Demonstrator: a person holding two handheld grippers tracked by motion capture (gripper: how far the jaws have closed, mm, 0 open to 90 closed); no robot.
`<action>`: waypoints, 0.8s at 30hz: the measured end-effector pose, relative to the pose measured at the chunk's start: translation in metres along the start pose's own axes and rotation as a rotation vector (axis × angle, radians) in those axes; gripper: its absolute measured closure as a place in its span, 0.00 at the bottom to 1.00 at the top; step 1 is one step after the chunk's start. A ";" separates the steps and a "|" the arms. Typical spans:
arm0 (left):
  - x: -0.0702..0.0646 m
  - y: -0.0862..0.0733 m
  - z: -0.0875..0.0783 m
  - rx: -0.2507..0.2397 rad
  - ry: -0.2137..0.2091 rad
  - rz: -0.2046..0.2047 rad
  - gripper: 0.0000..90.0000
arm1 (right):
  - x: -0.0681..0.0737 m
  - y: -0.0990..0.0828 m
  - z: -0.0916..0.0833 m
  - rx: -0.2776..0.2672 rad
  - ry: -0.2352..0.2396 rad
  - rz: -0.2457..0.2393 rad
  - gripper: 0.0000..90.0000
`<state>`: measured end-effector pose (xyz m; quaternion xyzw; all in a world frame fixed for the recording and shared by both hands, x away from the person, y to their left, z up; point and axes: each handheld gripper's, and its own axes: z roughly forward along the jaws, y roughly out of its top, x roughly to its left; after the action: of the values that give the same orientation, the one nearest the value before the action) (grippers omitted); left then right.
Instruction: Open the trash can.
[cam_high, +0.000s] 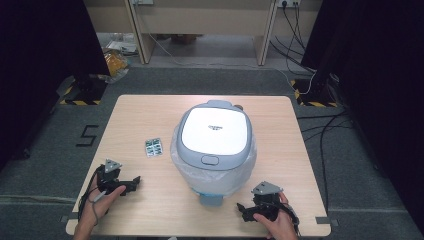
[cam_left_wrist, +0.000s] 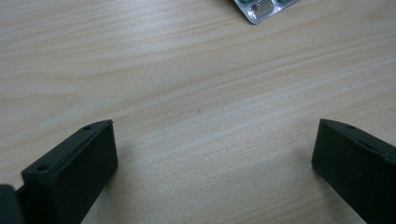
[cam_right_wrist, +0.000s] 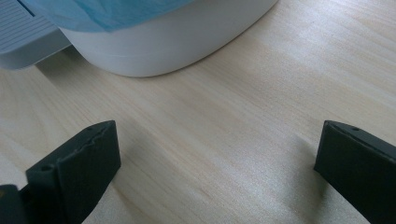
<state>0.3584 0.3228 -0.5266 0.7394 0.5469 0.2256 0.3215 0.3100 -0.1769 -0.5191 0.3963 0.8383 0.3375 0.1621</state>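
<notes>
Grippers rest low at the near edge of a pale wooden table (cam_high: 150, 107), one in each of the person's hands. In the high view the left gripper (cam_high: 134, 182) sits at the near left corner, its jaws spread wide with nothing between them; the left gripper view confirms this, with bare wood grain between the two black jaws. Just ahead of it, near the top edge of that view, lies a blister pack (cam_left_wrist: 263, 8) of green pills in silver foil, seen in the high view as a small card lying flat on the table (cam_high: 154, 147), just left of the bin and well apart from both grippers. The right gripper (cam_high: 241, 208) sits at the near right, jaws likewise released and empty. A white pedal bin (cam_high: 215, 132) stands at the table's middle, its lid shut, a pale liner bag (cam_high: 235, 172) bunched around its rim and a grey foot pedal (cam_high: 210, 199) sticking out toward the person. In the right gripper view the bin's white base (cam_right_wrist: 173, 39) rises just beyond the open jaws, with what looks like blue liner plastic (cam_right_wrist: 107, 11) hanging over it, though the close angle makes that hard to confirm.
</notes>
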 end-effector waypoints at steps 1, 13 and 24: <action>0.000 0.000 0.000 -0.001 -0.001 0.000 0.00 | 0.000 0.000 0.000 0.002 0.000 0.000 0.00; -0.007 0.005 -0.013 -0.029 -0.058 0.050 0.11 | -0.002 0.001 -0.006 -0.063 0.038 -0.027 0.20; -0.068 0.023 -0.036 -0.131 -0.280 0.105 0.16 | 0.007 0.019 -0.023 -0.178 0.031 -0.013 0.17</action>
<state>0.3285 0.2622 -0.4842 0.7686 0.4417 0.1720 0.4296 0.3038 -0.1724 -0.4891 0.3697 0.8100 0.4156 0.1859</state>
